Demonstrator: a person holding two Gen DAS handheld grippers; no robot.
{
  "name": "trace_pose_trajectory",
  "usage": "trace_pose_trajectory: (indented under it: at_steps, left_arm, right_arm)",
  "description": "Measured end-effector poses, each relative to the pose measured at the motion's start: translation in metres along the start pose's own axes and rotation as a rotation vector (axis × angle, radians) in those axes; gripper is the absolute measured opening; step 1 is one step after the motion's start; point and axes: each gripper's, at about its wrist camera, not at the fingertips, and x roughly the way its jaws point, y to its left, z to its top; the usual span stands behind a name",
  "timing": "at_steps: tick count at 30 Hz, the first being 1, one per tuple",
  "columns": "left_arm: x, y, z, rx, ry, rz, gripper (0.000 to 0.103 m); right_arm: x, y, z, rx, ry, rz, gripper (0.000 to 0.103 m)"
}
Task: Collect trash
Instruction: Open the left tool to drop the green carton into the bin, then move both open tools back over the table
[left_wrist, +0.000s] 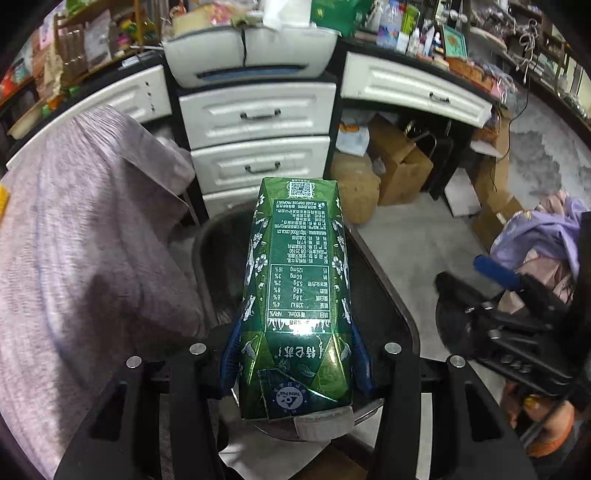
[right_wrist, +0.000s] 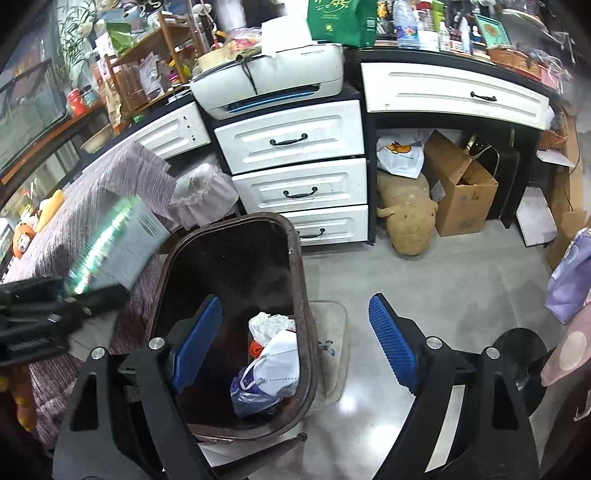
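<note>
My left gripper (left_wrist: 295, 354) is shut on a green drink carton (left_wrist: 295, 288), its blue pads pressing both sides near the base. The carton points forward over a dark bin (left_wrist: 218, 254) partly hidden behind it. In the right wrist view the same carton (right_wrist: 114, 247) shows blurred at the left, held above the brown trash bin (right_wrist: 299, 280). That bin holds a white face mask (right_wrist: 277, 365), crumpled white paper (right_wrist: 269, 325) and a purple wrapper (right_wrist: 251, 395). My right gripper (right_wrist: 295, 343) is open and empty, just above the bin's right rim.
A grey-purple cloth covers furniture at the left (left_wrist: 81, 236). White drawers (right_wrist: 295, 170) stand behind the bin, with a printer (right_wrist: 273, 81) on top. Cardboard boxes (right_wrist: 461, 192) and a tan plush toy (right_wrist: 406, 218) lie under the desk. Grey floor (right_wrist: 443, 280) lies to the right.
</note>
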Motion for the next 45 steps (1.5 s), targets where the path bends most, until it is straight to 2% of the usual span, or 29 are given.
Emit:
trace_pose_trajectory:
  at_steps: [14,19,21,23,32,38,45]
  left_arm:
    - [0.057,-0.001,-0.004,0.025,0.206,-0.001,0.049]
    - [0.068,-0.004,-0.007,0.051,0.243,-0.002,0.05]
    - [0.068,-0.005,-0.008,0.069,0.243,-0.006,0.056]
    - [0.067,-0.007,-0.007,0.081,0.236,-0.002,0.07]
    - [0.046,-0.006,-0.008,0.087,0.187,0.005,0.075]
    - [0.001,-0.002,-0.007,0.05,0.063,0.016,0.082]
    - [-0.054,0.001,-0.01,0.056,-0.082,0.059,0.088]
  right_arm:
    - [0.003,-0.012,-0.004,0.046,0.01,-0.003,0.082]
    - [0.005,-0.014,-0.006,0.051,0.017,-0.005,0.081]
    - [0.005,-0.014,-0.006,0.052,0.018,-0.007,0.082]
    - [0.006,-0.014,-0.007,0.056,0.02,-0.009,0.082]
    - [0.004,-0.016,-0.006,0.058,0.012,-0.021,0.082]
    - [0.002,-0.015,-0.004,0.066,0.006,-0.016,0.084]
    - [-0.003,-0.004,0.008,0.055,-0.017,0.01,0.086]
